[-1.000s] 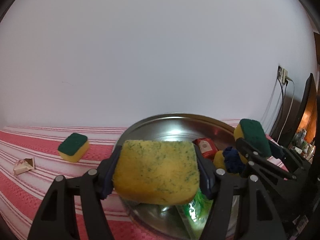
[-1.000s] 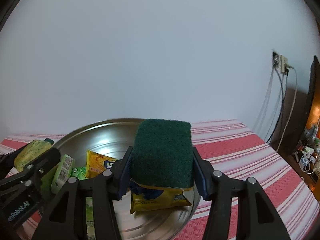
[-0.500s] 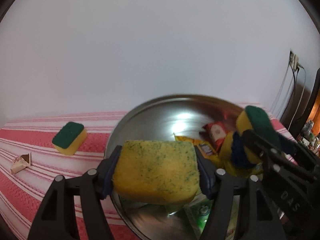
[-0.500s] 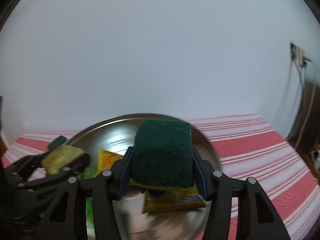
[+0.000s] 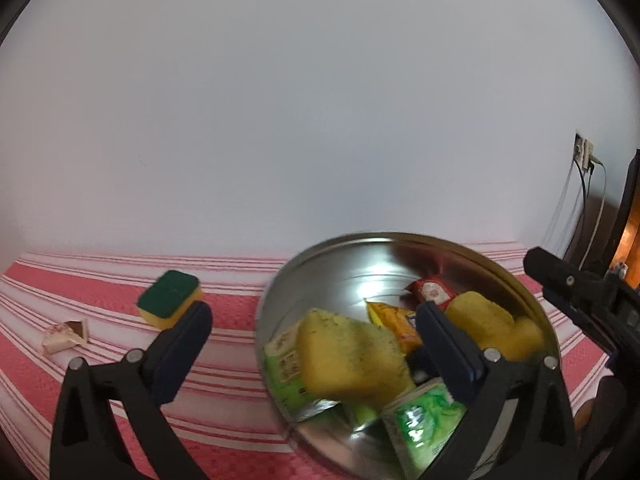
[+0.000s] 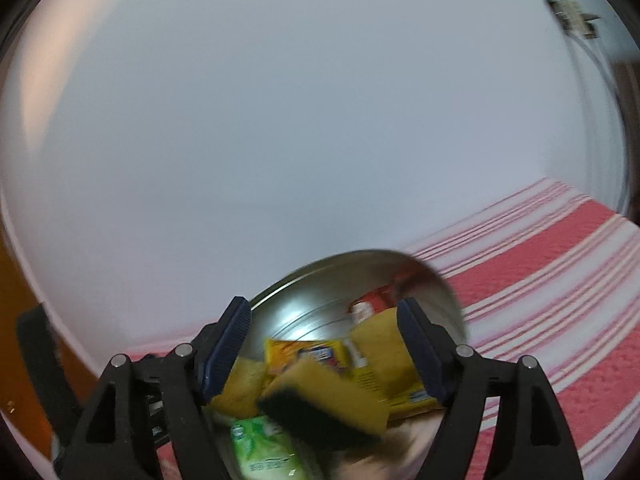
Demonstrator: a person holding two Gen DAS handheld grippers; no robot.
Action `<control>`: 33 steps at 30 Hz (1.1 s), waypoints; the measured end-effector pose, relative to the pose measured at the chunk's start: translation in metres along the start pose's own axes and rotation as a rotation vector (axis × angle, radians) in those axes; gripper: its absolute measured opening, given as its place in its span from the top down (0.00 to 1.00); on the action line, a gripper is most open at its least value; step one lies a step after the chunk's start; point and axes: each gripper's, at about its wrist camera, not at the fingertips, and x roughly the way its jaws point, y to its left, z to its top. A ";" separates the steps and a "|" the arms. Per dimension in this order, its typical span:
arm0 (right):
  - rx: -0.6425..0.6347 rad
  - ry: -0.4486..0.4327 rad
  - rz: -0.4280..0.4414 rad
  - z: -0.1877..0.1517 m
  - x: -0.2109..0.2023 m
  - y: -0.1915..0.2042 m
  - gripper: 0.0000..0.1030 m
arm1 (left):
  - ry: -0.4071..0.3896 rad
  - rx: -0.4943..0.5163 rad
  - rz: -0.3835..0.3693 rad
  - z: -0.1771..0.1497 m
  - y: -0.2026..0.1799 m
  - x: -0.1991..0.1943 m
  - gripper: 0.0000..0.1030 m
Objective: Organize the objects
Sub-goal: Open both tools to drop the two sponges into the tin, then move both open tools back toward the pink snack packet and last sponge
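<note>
- Left wrist view, far to the left of the left gripper (image 5: 316, 340): a small torn wrapper (image 5: 66, 336) lies on the red-and-white striped cloth (image 5: 224, 364), well apart from everything else.
- Just beyond the left finger (image 5: 182, 346): a green-topped sponge (image 5: 170, 298) sits on the cloth, clear of the metal bowl (image 5: 472, 256) and untouched.
- The left gripper's jaws stand wide apart and hold nothing.
- Between and just ahead of those jaws: a speckled yellow sponge (image 5: 352, 360) lies tilted inside the bowl, on top of green packets (image 5: 422, 424).
- Past the right finger, deeper in the bowl: an orange-yellow sachet (image 5: 390, 318), a red sachet (image 5: 432, 290) and a second yellow sponge (image 5: 486, 322).
- Far right of that view: part of the other black gripper reaches in over the bowl's edge.
- Right wrist view, blurred: the right gripper (image 6: 324, 344) is also spread open and empty.
- Below and between its jaws: a yellow sponge with a dark green face (image 6: 324, 404) lies tilted in the bowl (image 6: 436, 280), touching neither finger.
- Left of it, near the left finger: another yellow sponge (image 6: 240, 390), with a green packet (image 6: 264, 448) lower down.
- Behind it: a yellow packet (image 6: 308, 354); near the right finger a larger yellow packet (image 6: 384, 360); beyond that a red sachet (image 6: 370, 300).
- To the right of the right gripper: striped cloth only.
</note>
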 end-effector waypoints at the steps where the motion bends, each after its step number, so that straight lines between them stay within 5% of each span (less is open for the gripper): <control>1: 0.001 -0.003 -0.025 0.000 0.000 -0.002 0.25 | -0.012 -0.005 0.013 0.000 0.004 -0.003 0.00; 12: -0.166 -0.139 -0.204 -0.021 -0.013 0.017 0.25 | -0.069 -0.058 0.202 -0.016 0.064 -0.018 0.00; 33: -0.226 -0.221 -0.378 -0.051 -0.035 0.069 0.25 | -0.019 -0.032 0.182 -0.035 0.100 -0.037 0.00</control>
